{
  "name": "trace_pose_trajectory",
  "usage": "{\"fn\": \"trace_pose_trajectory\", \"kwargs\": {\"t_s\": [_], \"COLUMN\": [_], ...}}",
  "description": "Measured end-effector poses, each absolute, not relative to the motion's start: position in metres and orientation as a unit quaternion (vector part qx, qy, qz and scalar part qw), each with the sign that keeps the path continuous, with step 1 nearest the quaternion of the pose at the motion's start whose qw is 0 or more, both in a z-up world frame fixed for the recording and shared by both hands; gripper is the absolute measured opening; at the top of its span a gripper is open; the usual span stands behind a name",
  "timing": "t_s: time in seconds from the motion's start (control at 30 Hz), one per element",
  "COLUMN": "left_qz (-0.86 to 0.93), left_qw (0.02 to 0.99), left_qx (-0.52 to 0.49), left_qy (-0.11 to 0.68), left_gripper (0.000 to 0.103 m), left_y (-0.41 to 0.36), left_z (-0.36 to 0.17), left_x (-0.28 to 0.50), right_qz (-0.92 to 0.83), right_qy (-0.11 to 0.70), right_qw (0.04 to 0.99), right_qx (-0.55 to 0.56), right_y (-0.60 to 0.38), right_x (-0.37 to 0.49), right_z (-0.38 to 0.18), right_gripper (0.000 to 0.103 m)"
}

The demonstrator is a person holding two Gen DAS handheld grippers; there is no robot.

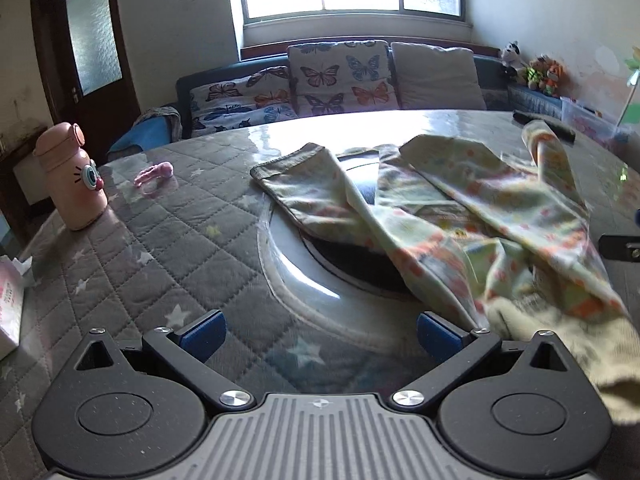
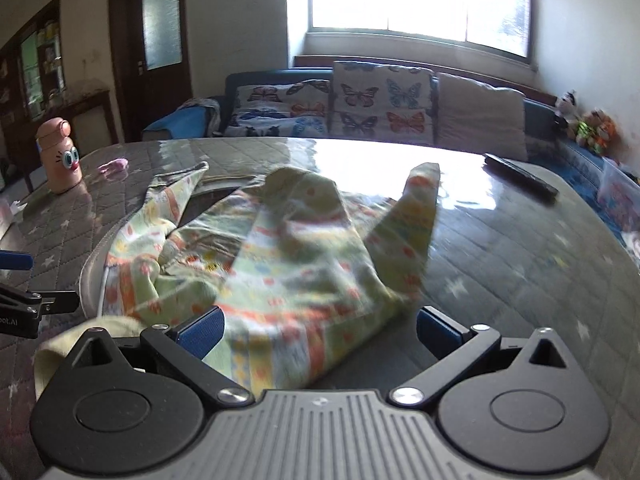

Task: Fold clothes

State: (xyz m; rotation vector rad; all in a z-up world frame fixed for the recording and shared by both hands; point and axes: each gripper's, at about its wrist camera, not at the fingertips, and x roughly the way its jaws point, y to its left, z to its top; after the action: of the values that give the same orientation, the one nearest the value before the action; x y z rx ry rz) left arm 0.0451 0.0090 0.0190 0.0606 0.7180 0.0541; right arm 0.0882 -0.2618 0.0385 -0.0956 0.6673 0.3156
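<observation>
A crumpled pale-green garment (image 1: pixel 460 216) with orange and yellow print lies on the round table, partly over a dark round inset (image 1: pixel 320 248). My left gripper (image 1: pixel 320 334) is open just left of the garment's near edge, with only tablecloth between its blue pads (image 1: pixel 204 332). In the right wrist view the garment (image 2: pixel 288 248) is motion-blurred and spreads forward from between the jaws. My right gripper (image 2: pixel 320 330) is open, with the near edge of the cloth lying between its pads (image 2: pixel 202 330). The cloth hides part of the inset.
A quilted grey tablecloth (image 1: pixel 152 240) under clear film covers the table. A pink cartoon bottle (image 1: pixel 74 178) and a small pink item (image 1: pixel 154 174) stand at the far left. A dark remote (image 2: pixel 520 178) lies far right. A sofa (image 1: pixel 340 76) with butterfly cushions sits behind.
</observation>
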Motion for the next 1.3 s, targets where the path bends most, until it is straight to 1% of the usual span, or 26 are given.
{"fn": "trace_pose_trajectory", "kwargs": {"t_s": [0.3,0.37,0.4,0.47,0.5,0.57,0.67,0.73,0.77,0.8,0.83,0.87,0.9,0.97,1.0,1.03,1.07,1.13,1.2,1.27,1.3], "left_qz": [0.010,0.008,0.007,0.002,-0.001,-0.007,-0.013,-0.015,-0.015,-0.016,-0.016,-0.018,-0.020,-0.023,-0.025,-0.027,-0.027,-0.025,-0.020,-0.013,-0.008], "left_qw": [0.943,0.945,0.946,0.948,0.949,0.949,0.946,0.943,0.941,0.938,0.936,0.934,0.932,0.929,0.928,0.927,0.927,0.929,0.931,0.933,0.935], "left_qx": [0.028,0.030,0.031,0.034,0.036,0.040,0.048,0.052,0.052,0.052,0.052,0.051,0.050,0.045,0.040,0.034,0.030,0.024,0.020,0.015,0.012], "left_qy": [0.331,0.325,0.323,0.316,0.313,0.311,0.322,0.329,0.335,0.341,0.348,0.353,0.358,0.366,0.369,0.371,0.372,0.369,0.364,0.359,0.355], "left_gripper": [0.103,0.102,0.100,0.093,0.091,0.083,0.079,0.078,0.075,0.072,0.065,0.054,0.049,0.026,0.021,0.011,0.008,0.004,0.004,0.003,0.003], "left_y": [0.007,0.006,0.006,0.005,0.004,0.003,-0.001,-0.003,-0.004,-0.004,-0.004,-0.004,-0.004,-0.002,0.000,0.002,0.004,0.008,0.011,0.015,0.018], "left_z": [0.029,0.032,0.034,0.037,0.038,0.039,0.034,0.030,0.027,0.023,0.020,0.017,0.014,0.009,0.007,0.005,0.004,0.004,0.006,0.010,0.012], "left_x": [0.080,0.090,0.095,0.107,0.113,0.127,0.151,0.166,0.172,0.178,0.183,0.187,0.190,0.194,0.194,0.194,0.193,0.188,0.181,0.173,0.169], "right_qz": [0.192,0.195,0.196,0.200,0.202,0.202,0.207,0.211,0.213,0.215,0.217,0.217,0.217,0.220,0.221,0.222,0.222,0.222,0.216,0.212,0.211], "right_qy": [0.339,0.346,0.351,0.357,0.360,0.363,0.370,0.371,0.370,0.369,0.369,0.370,0.370,0.371,0.372,0.374,0.373,0.369,0.366,0.366,0.367], "right_qw": [0.919,0.915,0.913,0.909,0.908,0.907,0.903,0.901,0.900,0.899,0.898,0.897,0.897,0.895,0.894,0.893,0.893,0.894,0.895,0.896,0.896], "right_qx": [-0.068,-0.073,-0.074,-0.074,-0.073,-0.074,-0.074,-0.078,-0.086,-0.092,-0.099,-0.105,-0.108,-0.115,-0.115,-0.116,-0.119,-0.127,-0.133,-0.134,-0.132], "right_y": [-0.219,-0.211,-0.208,-0.202,-0.199,-0.194,-0.188,-0.184,-0.179,-0.176,-0.172,-0.170,-0.168,-0.163,-0.162,-0.161,-0.158,-0.155,-0.154,-0.155,-0.157], "right_x": [0.148,0.162,0.168,0.180,0.186,0.196,0.208,0.212,0.216,0.217,0.219,0.221,0.223,0.227,0.227,0.228,0.228,0.228,0.227,0.226,0.226], "right_z": [0.033,0.028,0.026,0.022,0.021,0.017,0.014,0.013,0.011,0.010,0.008,0.007,0.006,0.004,0.003,0.001,-0.001,-0.003,-0.002,-0.001,-0.001], "right_gripper": [0.103,0.100,0.097,0.096,0.093,0.091,0.084,0.081,0.078,0.072,0.069,0.065,0.063,0.057,0.054,0.051,0.048,0.043,0.023,0.013,0.010]}}
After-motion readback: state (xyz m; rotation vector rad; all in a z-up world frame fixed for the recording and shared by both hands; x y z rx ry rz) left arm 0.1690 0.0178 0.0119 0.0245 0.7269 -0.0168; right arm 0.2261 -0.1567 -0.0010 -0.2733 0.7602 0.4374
